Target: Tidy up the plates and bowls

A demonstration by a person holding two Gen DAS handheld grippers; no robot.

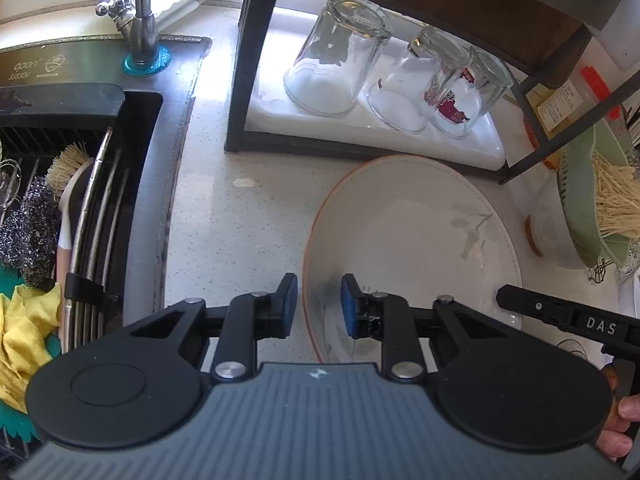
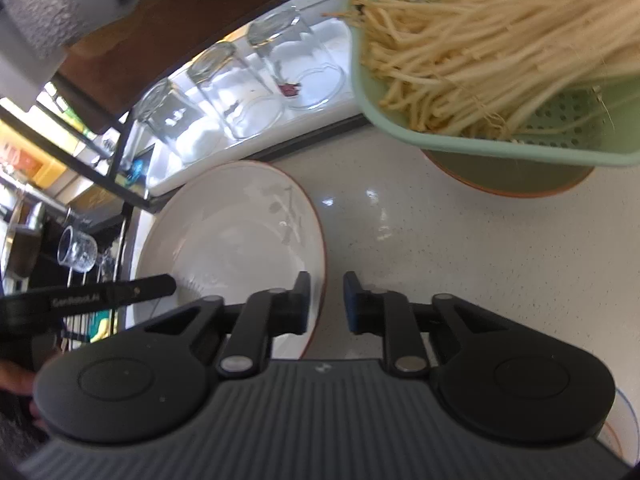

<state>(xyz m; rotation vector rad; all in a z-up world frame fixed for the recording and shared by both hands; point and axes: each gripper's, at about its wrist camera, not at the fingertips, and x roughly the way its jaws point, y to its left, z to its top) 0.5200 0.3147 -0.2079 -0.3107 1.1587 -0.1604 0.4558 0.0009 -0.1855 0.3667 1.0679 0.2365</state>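
Judging by how things lie, you are near the start: nothing looks put away yet. Your biggest surface, the counter [image 1: 224,216], carries the plate [image 1: 412,240] flat, in front of the rack [image 1: 256,80] of upturned glasses [image 1: 340,56] and beside the green strainer [image 2: 480,80]. Your left hand-held gripper [image 1: 319,304] straddles the plate's near-left rim, jaws parted. Your right hand-held gripper [image 2: 327,300] brackets the opposite rim, likewise released. A second dish's edge [image 2: 620,432] peeks out lower right; lifting and stacking both remain.
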